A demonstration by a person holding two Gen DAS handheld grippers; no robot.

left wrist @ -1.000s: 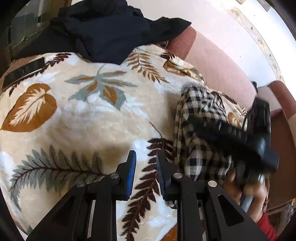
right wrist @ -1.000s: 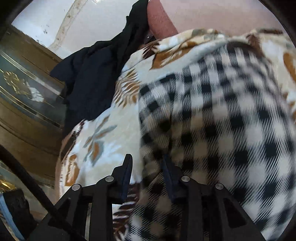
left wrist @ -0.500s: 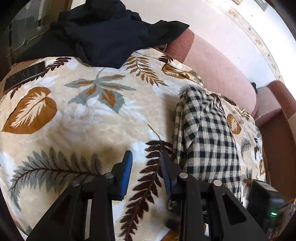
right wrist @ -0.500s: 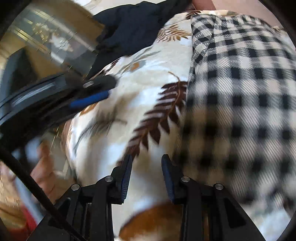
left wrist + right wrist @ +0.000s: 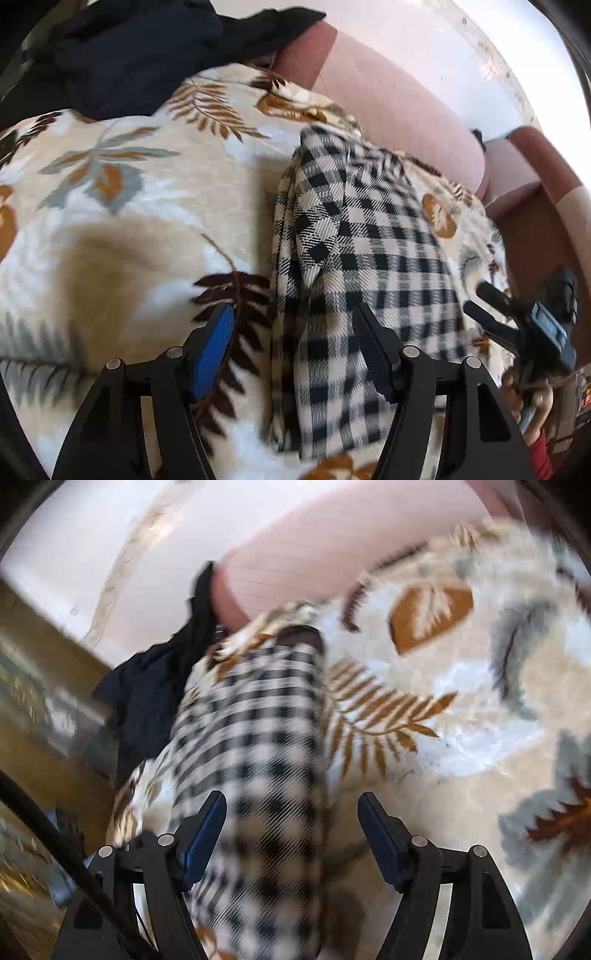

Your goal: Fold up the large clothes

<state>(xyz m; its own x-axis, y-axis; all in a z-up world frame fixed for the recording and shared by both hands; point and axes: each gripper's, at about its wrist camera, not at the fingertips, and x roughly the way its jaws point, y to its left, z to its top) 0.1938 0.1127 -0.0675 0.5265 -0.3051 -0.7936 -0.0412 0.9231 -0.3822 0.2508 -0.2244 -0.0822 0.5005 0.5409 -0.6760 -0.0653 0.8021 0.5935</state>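
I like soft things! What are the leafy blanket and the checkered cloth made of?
The leafy blanket looks like plush fleece: fuzzy, matte pile. The checkered cloth seems woven flannel or cotton: visible diagonal weave, soft folds. Neither is certain by sight.

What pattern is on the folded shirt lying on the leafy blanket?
The folded shirt has black-and-cream checks, sharpest in the left wrist view.

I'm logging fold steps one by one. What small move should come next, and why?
Probably lower both open grippers and close them on the checked garment: the left gripper and the right gripper each straddle a long edge of it as it lies in a narrow strip on the leaf-print blanket.
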